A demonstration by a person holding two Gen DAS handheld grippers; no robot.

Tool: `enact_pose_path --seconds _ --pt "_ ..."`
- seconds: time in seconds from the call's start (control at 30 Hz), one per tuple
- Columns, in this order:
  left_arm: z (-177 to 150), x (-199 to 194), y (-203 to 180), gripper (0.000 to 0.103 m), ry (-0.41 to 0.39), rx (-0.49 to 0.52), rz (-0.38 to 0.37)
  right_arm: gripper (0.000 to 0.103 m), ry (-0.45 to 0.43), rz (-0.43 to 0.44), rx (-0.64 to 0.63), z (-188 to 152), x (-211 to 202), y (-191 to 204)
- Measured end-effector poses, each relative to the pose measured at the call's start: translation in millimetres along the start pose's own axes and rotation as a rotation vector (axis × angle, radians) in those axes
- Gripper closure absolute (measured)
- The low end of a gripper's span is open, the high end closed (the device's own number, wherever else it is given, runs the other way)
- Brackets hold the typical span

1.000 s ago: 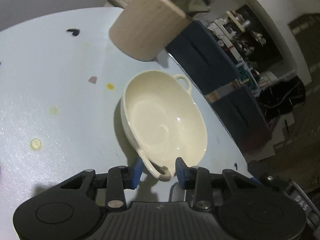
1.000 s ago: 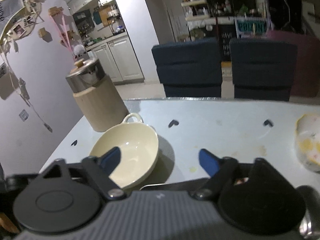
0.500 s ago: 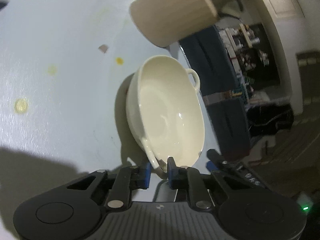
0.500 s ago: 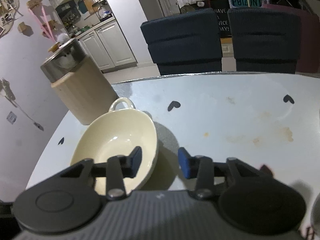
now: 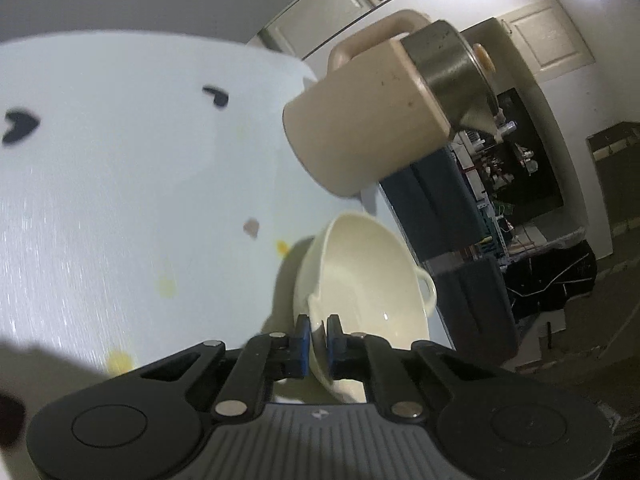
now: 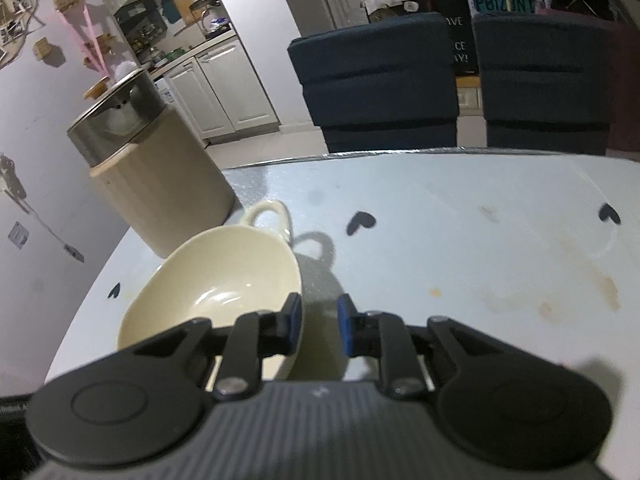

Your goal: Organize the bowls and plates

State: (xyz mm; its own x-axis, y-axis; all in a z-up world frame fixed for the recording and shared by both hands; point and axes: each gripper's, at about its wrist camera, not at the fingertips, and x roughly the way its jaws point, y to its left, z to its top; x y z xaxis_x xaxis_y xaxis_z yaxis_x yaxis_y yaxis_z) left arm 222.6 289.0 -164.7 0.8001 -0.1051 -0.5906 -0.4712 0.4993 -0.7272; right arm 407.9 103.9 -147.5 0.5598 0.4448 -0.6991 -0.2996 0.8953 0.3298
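Note:
A cream bowl with two loop handles sits tilted on the pale table. My left gripper is shut on the bowl's near edge, at its handle, and the blue pads pinch the ceramic. In the right wrist view the same bowl lies at lower left, far handle pointing away. My right gripper straddles the bowl's right rim with its jaws closing. One pad is inside the bowl and the other outside, and a gap shows at the outer pad.
A beige canister with a steel lid stands just behind the bowl, also large in the left wrist view as the canister. Two dark blue chairs stand past the table's far edge. Dark heart marks and yellowish stains dot the tabletop.
The left gripper closed onto the bowl's near handle and the bowl tipped up. The right gripper came down to the bowl's rim while its jaws narrowed.

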Motion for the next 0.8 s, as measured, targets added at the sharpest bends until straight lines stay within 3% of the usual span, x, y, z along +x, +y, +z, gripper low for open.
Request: enact_pose_path --seconds 0.17,0.23,0.33,0.5,0.8 --pt "9.8 2.7 -2.2 0.095 -0.026 0.066 0.025 0.079 0.031 0.003 -0.039 -2.4 16.2 10.9" --pt "13.0 3.5 -6.4 0.095 -0.036 0.109 0.046 0.092 0.038 0.017 -0.070 -6.0 17.7 17.5" --pt "16.6 4.1 -10.2 0.095 -0.047 0.166 0.070 0.091 0.038 -0.011 -0.124 -12.5 13.0 27.5" --pt "25.8 0.0 -5.0 0.093 -0.043 0.180 0.086 0.089 0.070 -0.009 -0.109 -23.7 1.0 36.1" --pt "29.2 -5.9 -2.1 0.091 -0.011 0.202 0.108 0.081 0.147 0.094 -0.137 -41.5 -22.0 37.2"
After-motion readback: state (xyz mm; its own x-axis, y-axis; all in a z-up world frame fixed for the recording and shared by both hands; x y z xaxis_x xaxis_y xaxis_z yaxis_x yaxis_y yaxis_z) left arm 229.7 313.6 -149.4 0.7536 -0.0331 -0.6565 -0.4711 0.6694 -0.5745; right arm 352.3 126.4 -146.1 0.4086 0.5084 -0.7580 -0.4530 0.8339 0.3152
